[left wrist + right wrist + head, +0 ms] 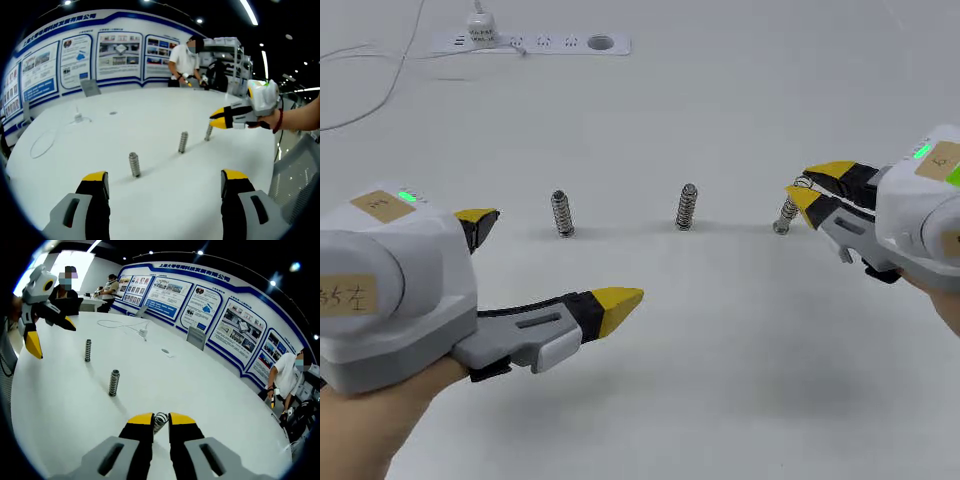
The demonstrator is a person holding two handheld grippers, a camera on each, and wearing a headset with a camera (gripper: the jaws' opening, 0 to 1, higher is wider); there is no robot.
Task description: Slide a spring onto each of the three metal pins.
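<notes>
Your R gripper (160, 421) pinches the tilted right spring (787, 212) on the white bench (720, 350); your L gripper (555, 256) spread wide, left spring (561, 213) & mid spring (687, 206) standing upright.

The broad white tabletop (720, 340) looks smooth and matt, with only a soft sheen under the lights. The left silvery coil spring (562, 213), the middle silvery coil spring (687, 206) and the right silvery coil spring (786, 215) are bare metal wire, bright and faintly glossy. The left gripper (550, 257) and the right gripper (804, 188) have pale grey moulded plastic housings with a satin finish. Their jaws are matt black with smooth yellow tips, hard plastic or rubber, I cannot tell. Tan paper-like labels (382, 206) lie flat on the housings. The long white power strip (535, 43) is smooth plastic.
</notes>
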